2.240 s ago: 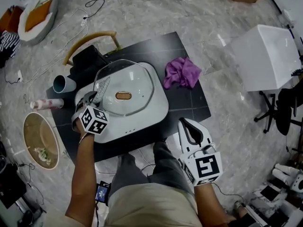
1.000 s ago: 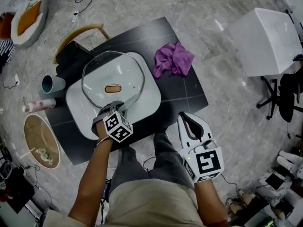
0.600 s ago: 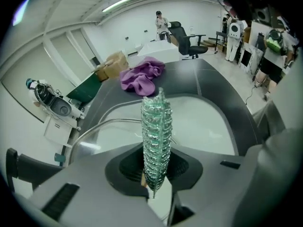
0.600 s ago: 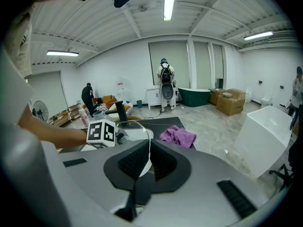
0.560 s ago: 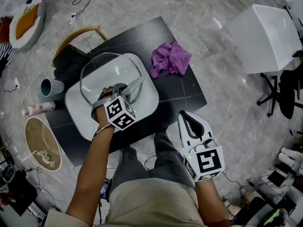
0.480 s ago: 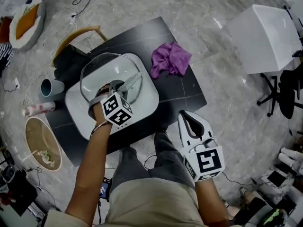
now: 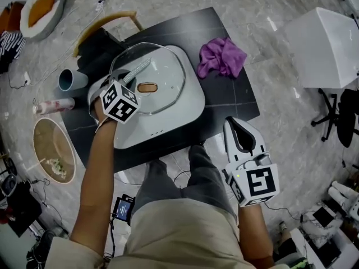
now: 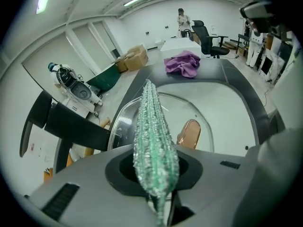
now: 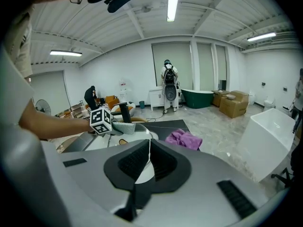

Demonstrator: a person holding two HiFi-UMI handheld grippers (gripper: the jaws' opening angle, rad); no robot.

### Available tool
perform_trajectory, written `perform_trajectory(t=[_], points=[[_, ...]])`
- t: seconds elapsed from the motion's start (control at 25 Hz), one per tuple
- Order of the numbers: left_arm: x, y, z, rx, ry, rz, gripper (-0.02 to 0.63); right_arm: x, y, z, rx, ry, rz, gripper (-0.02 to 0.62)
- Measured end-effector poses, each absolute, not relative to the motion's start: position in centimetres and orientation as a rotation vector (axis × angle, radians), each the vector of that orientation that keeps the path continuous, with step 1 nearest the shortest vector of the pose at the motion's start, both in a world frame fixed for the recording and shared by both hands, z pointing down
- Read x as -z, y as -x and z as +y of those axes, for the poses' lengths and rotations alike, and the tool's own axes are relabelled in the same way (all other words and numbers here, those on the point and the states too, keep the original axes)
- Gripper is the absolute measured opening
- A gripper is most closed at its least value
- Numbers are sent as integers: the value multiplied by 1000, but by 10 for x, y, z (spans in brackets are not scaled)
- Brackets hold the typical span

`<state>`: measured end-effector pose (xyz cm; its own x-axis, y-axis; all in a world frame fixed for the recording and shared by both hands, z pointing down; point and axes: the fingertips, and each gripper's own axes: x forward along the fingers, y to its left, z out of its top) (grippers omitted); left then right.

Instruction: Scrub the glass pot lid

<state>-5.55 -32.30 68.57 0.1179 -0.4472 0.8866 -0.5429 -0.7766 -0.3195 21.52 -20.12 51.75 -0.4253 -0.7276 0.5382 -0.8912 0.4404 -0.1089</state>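
So, glass pot lid: clear, rounded-square dome with an oval brown handle; we find it lying on a smooth white rounded-square cooker.
Table: black and matte; the cooker fills its left half, out to the near edge.
Scrubber: glittery green-silver mesh, folded into a long flat pad.
Left tongs: clamped on the scrubber's near end; the pad reaches over the lid's far-left part.
Right tongs: ribbed black pads drawn narrow, all but meeting, nothing between; held off the table's near right corner.
Purple cloth: crumpled, near the table's far right corner.
Hard to make out: from the head view the marker cube covers the left tips; we cannot tell whether the pad presses the glass.
Only in the left gripper view: the grip itself, though the tongs' body cuts off the lid's near rim.
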Motion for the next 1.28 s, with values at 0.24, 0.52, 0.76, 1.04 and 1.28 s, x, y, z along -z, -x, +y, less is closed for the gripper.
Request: perform_trajectory(t=[0.24, 0.52, 0.76, 1.04, 1.28], points=[[-690, 73, -300, -1783, -2268, -979, 84, -508, -196, -199, -515, -1349, -2299, 25], [-703, 86, -261, -1819, -2241, -885, 84, -494, -179, -197, -478, -1329, -2321, 25], [-687, 100, -237, -1846, -2229, -857, 84, -471, -166, -193, -433, -1331, -2345, 25], [-633, 113, -221, -1802, -2283, -935, 84, -434, -151, -186, -360, -1350, -2387, 25], [-576, 113, -208, -1734, -2381, -1005, 84, -402, -139, -177, -299, -1376, -2418, 25]])
